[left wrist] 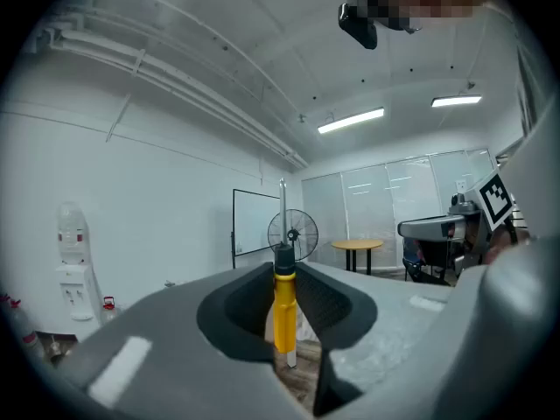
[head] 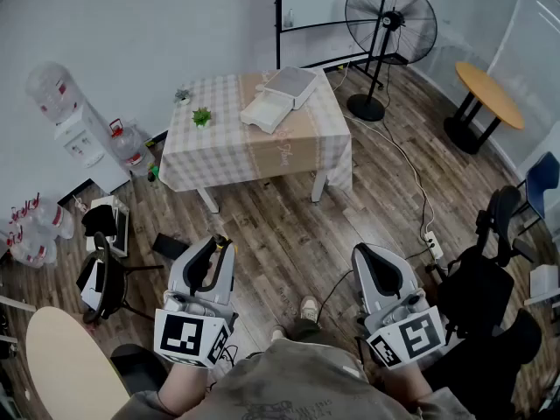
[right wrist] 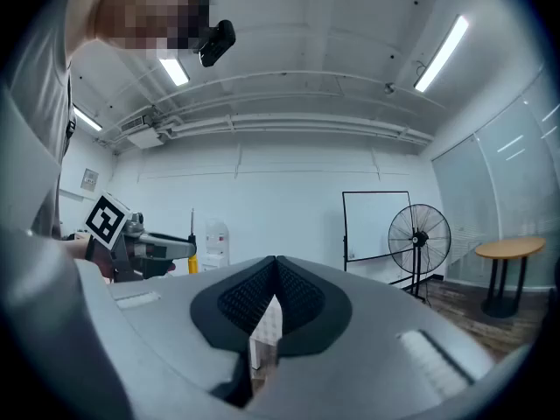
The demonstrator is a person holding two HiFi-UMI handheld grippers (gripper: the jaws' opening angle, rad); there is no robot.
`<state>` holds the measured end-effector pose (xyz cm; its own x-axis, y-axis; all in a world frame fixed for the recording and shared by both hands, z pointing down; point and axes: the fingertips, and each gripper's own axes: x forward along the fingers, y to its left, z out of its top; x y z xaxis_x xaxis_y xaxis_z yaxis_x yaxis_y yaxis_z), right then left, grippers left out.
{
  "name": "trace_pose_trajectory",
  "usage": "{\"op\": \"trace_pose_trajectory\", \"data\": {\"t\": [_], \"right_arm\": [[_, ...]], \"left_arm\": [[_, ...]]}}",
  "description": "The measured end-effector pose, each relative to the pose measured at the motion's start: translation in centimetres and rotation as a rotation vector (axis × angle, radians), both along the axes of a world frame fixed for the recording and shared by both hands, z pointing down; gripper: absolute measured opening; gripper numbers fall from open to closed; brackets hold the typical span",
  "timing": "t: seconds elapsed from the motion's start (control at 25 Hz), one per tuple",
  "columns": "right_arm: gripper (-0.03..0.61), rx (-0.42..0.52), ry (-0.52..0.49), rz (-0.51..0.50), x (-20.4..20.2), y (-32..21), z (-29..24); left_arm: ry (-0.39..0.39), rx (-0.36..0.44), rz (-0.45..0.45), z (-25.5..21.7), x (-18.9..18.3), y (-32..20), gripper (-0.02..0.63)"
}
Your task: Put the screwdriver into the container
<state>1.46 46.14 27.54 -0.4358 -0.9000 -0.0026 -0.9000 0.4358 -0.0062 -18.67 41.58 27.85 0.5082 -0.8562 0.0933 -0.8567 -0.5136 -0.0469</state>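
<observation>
A screwdriver with a yellow handle point(left wrist: 283, 309) stands upright between the jaws of my left gripper point(left wrist: 284, 274), metal shaft pointing up. In the head view my left gripper point(head: 219, 245) is held low over the wood floor, shut on the screwdriver point(head: 222, 240). My right gripper point(head: 366, 254) is beside it, shut with nothing in it; its jaws meet in the right gripper view point(right wrist: 276, 265). Two white containers point(head: 280, 94) lie on the checked table point(head: 236, 160) well ahead of both grippers.
A standing fan point(head: 390, 16) and a round wooden table point(head: 490, 94) are at the back right. A water dispenser point(head: 79, 134) and bottles stand on the left. Black chairs point(head: 490, 278) are at the right, a power strip point(head: 433, 243) lies on the floor.
</observation>
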Motion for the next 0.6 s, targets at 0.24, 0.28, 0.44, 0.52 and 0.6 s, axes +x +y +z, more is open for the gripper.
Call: {"op": "trace_pose_trajectory", "data": {"t": [0.24, 0.28, 0.44, 0.52, 0.6], "right_arm": [[0.028, -0.032, -0.023, 0.024, 1.0, -1.0, 0.5], [0.028, -0.034, -0.024, 0.023, 1.2, -1.3, 0.5], [0.028, -0.046, -0.02, 0.011, 1.7, -2.5, 0.9], [0.028, -0.051, -0.018, 0.006, 2.1, -3.3, 1.1], [0.028, -0.067, -0.009, 0.005, 2.8, -4.4, 1.5]], "left_arm": [[-0.002, -0.015, 0.004, 0.3, 0.6, -0.6, 0.079], [-0.002, -0.016, 0.003, 0.3, 0.7, -0.8, 0.079], [-0.002, -0.019, 0.0, 0.3, 1.4, -1.9, 0.079], [-0.004, -0.02, -0.001, 0.4, 2.0, -2.7, 0.079], [-0.006, -0.023, 0.0, 0.4, 2.8, -3.7, 0.079]]}}
